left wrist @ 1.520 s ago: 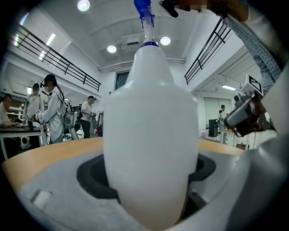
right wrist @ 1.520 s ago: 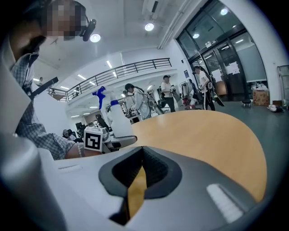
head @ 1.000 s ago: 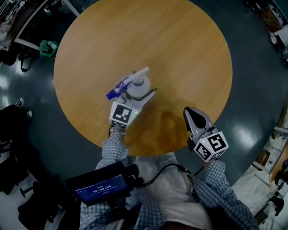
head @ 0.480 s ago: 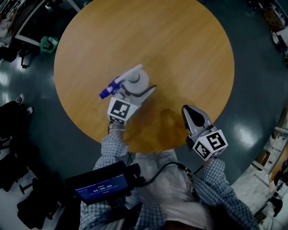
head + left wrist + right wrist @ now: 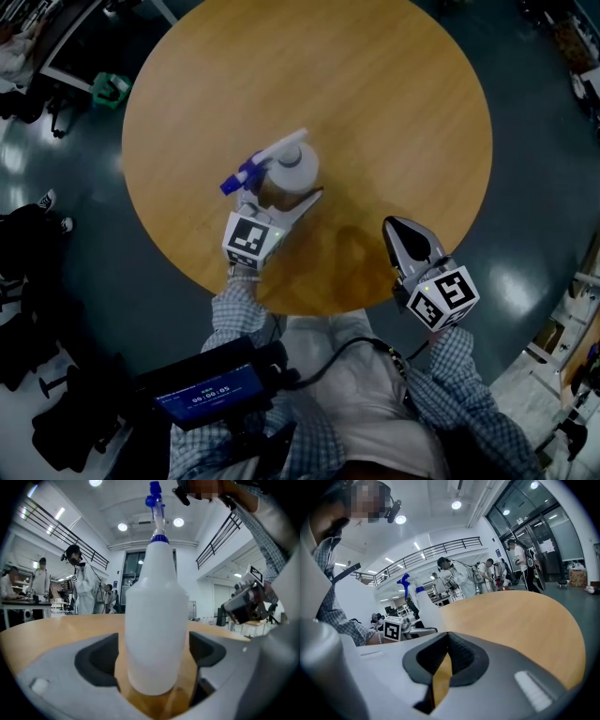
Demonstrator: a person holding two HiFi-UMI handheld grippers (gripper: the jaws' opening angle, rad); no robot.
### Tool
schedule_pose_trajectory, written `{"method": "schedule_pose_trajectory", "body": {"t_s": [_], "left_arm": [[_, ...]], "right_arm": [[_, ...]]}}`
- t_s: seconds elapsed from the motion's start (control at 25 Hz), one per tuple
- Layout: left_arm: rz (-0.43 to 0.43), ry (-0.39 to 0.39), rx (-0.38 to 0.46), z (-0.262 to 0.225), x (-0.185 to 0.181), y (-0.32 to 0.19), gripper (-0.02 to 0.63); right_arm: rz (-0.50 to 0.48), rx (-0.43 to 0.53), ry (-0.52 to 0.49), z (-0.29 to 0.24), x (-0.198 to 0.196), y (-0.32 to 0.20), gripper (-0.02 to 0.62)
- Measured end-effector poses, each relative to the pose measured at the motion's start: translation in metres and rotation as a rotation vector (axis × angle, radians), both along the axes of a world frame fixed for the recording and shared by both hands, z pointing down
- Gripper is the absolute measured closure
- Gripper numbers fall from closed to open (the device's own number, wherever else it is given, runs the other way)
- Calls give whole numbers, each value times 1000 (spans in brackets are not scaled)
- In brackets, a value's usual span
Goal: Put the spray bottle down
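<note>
A white spray bottle (image 5: 292,170) with a blue nozzle stands upright on the round wooden table (image 5: 394,112), left of the middle. My left gripper (image 5: 281,193) reaches around its base from the near side. In the left gripper view the bottle (image 5: 154,620) fills the middle, with a narrow gap to the dark pads on both sides; the jaws are opening. My right gripper (image 5: 401,231) hovers at the table's near right edge, shut with nothing in it. Its own view shows its pads meeting (image 5: 447,641), with the bottle (image 5: 424,606) far off to the left.
The table's near edge runs just under both grippers. A green object (image 5: 111,91) lies on the dark floor at the far left. A device with a lit screen (image 5: 211,394) hangs at the person's chest. Several people (image 5: 82,585) stand far behind the table.
The bottle's nozzle swung slightly and the bottle now stands on the table between the left jaws. The right gripper has stayed where it was.
</note>
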State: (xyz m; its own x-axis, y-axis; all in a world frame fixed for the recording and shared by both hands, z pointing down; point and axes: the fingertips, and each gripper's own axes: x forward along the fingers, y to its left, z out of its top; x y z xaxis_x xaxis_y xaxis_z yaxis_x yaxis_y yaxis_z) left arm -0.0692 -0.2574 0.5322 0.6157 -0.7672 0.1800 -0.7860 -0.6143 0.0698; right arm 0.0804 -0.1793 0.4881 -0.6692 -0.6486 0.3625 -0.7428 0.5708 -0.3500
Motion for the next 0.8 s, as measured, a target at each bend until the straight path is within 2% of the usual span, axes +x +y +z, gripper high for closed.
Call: {"method": "schedule_pose_trajectory", "body": {"t_s": [0.24,0.52,0.6,0.72,0.8], "left_arm": [[-59,-25,-37,-3,-28,23,146],[-147,-16,10,-40,-56,52,152],[-173,-26,35,-51,-61,61,201],[-223,-57,80,-65,-69,70,329],[-252,-74,93,-72,-73,74,388]], "right_arm": [[-48,35,-20,-12,-16,-10,592],[-109,75,-46,-33,-35,-19,592],[-121,86,-51,-38,-38,-22,592],[-139,111,-60,-45,-43,-28,592],[-144,130,-72,-50,-48,-34,592]]}}
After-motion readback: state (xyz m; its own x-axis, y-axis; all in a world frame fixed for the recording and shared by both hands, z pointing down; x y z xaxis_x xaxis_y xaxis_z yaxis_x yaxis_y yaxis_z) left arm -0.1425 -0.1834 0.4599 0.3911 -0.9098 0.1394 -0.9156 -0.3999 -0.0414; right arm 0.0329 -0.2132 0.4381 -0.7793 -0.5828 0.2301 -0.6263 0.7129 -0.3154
